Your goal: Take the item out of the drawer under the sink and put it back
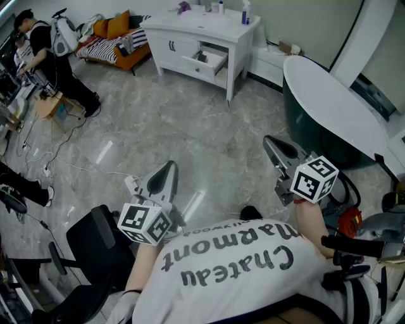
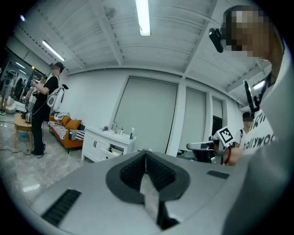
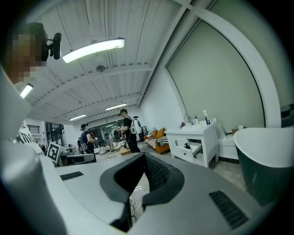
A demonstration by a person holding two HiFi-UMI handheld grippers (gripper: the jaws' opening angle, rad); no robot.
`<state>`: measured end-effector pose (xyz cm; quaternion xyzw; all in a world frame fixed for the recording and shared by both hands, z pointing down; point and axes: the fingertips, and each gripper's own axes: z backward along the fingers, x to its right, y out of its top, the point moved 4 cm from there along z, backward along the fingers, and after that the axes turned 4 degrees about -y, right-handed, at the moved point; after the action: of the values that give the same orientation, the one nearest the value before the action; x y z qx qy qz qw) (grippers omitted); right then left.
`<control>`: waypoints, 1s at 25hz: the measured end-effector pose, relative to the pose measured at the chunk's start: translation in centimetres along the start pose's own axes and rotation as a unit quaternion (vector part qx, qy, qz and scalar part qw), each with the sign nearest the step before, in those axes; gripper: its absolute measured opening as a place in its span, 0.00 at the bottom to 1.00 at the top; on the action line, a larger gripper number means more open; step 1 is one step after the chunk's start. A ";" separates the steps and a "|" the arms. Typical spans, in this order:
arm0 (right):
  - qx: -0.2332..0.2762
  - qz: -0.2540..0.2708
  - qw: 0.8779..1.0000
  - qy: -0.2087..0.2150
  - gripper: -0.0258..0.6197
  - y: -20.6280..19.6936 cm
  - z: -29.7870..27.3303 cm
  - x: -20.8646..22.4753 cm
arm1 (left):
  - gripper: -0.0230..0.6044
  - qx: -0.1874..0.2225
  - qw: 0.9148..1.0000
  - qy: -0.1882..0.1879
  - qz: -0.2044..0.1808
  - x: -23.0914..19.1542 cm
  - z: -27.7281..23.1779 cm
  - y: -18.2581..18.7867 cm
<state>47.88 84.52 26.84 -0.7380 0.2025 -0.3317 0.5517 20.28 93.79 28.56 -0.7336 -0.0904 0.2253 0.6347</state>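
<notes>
Reference landmark: the white sink cabinet (image 1: pixel 169 45), at the far side of the grey floor (image 1: pixel 177 126).

1. Drawer (image 1: pixel 211 64): it stands pulled out from the right half of the cabinet front, below the sink (image 1: pixel 204 18).
2. Item (image 1: pixel 201 57): a small dark thing lies inside the open drawer; it is too small to identify.
3. Left gripper (image 1: pixel 168 168): well short of the cabinet and pointing towards it. The jaws are closed tip to tip, with nothing between them.
4. Right gripper (image 1: pixel 273 145): also well short of the cabinet, to the right of the left gripper. The jaws are fully closed and empty.
5. Bottles (image 1: pixel 245 12): they stand upright on the right end of the cabinet top.
6. Bathtub (image 1: pixel 329 104): dark body with a white rim, to the right of the cabinet.
7. Sofa (image 1: pixel 117 28): orange, to the left of the cabinet, against the wall.
8. Second person (image 1: pixel 44 50): standing further left of the cabinet, beyond the sofa
</notes>
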 end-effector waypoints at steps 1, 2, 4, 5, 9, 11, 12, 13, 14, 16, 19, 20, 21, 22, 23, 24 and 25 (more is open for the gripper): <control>0.000 0.001 1.000 0.001 0.06 0.0 -0.1 0.0 | 0.05 0.001 1.000 0.002 0.000 0.0 0.1 0.0; 0.000 0.002 1.000 0.002 0.06 0.0 -0.1 0.0 | 0.05 0.002 1.000 0.003 0.000 -0.1 0.2 0.0; 0.000 0.004 1.000 0.004 0.06 0.0 -0.2 -0.1 | 0.05 0.005 1.000 0.007 -0.001 -0.1 0.3 0.0; 0.000 0.005 1.000 0.005 0.06 0.0 -0.3 -0.2 | 0.05 0.005 1.000 0.008 -0.001 -0.2 0.4 0.1; 0.001 -0.003 1.000 0.009 0.06 0.2 -0.7 -0.6 | 0.05 0.019 1.000 0.012 0.015 -0.7 1.1 0.4; 0.005 -0.012 1.000 0.014 0.06 0.3 -1.0 -0.9 | 0.05 0.027 0.999 0.013 0.027 -1.1 1.5 0.5; 0.006 -0.016 1.000 0.016 0.06 0.2 -1.2 -1.0 | 0.05 0.028 0.999 0.016 0.032 -1.4 1.7 0.4; 0.006 -0.020 1.000 0.018 0.06 0.1 -1.3 -1.0 | 0.05 0.025 0.999 0.021 0.036 -1.7 1.8 0.2; 0.004 -0.024 1.000 0.019 0.06 -0.1 -1.5 -0.9 | 0.05 0.021 0.999 0.026 0.041 -1.9 1.8 0.0; -0.003 -0.029 0.999 0.016 0.06 -0.3 -1.8 -0.5 | 0.05 0.012 0.999 0.029 0.044 -2.2 1.6 -0.7; -0.018 -0.032 0.999 0.016 0.06 -0.6 -3.0 0.4 | 0.05 0.003 0.998 0.036 0.047 -2.7 0.8 -1.1; -0.025 -0.033 0.999 0.019 0.06 -0.7 -3.5 0.6 | 0.05 0.002 0.998 0.039 0.048 -2.8 0.5 -1.1; -0.031 -0.032 0.999 0.023 0.06 -0.9 -4.2 0.8 | 0.05 0.001 0.998 0.042 0.048 -3.0 0.3 -1.0; -0.036 -0.030 0.999 0.028 0.06 -1.0 -4.9 0.9 | 0.05 0.001 0.998 0.045 0.047 -3.2 0.1 -0.9; -0.039 -0.027 0.998 0.033 0.06 -1.0 -5.6 0.9 | 0.05 0.000 0.998 0.050 0.046 -3.6 -0.1 -0.9; -0.042 -0.026 0.998 0.037 0.06 -1.1 -6.3 1.0 | 0.05 -0.001 0.997 0.055 0.045 -3.9 -0.3 -0.8; -0.043 -0.025 0.998 0.040 0.06 -1.1 -6.9 1.1 | 0.05 -0.003 0.997 0.058 0.046 -4.3 -0.6 -0.8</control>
<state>43.67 79.43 29.38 -0.7521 0.2199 -0.3658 0.5021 16.88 91.63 30.36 -0.7505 -0.0201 0.2108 0.6261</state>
